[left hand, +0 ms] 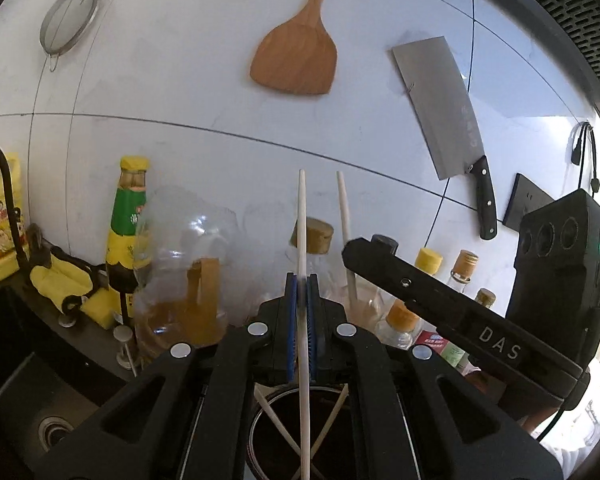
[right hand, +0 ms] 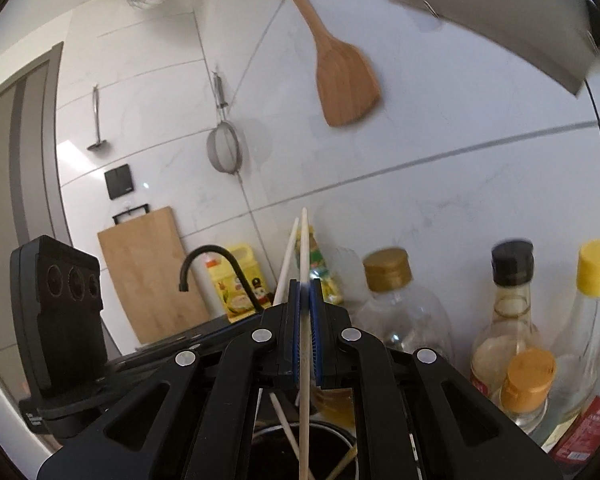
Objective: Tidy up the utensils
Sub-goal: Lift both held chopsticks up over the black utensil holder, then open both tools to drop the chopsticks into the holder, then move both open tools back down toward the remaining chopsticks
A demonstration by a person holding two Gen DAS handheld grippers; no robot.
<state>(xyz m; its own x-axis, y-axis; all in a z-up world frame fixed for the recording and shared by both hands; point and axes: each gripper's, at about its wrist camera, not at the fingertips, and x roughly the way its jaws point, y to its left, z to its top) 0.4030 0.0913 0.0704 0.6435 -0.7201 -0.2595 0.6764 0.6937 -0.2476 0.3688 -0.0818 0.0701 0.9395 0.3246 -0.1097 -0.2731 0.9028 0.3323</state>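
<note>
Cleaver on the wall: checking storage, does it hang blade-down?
No, the cleaver hangs with its black handle at the bottom and blade above.

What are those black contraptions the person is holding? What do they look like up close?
Both are matte black plastic tools. The left gripper and right gripper each have two flat fingers lined with blue ribbed pads, driven by angular link arms joined with round silver pins. The right one carries white letters "DAS" and a boxy black module with round lenses and a green light.
</note>
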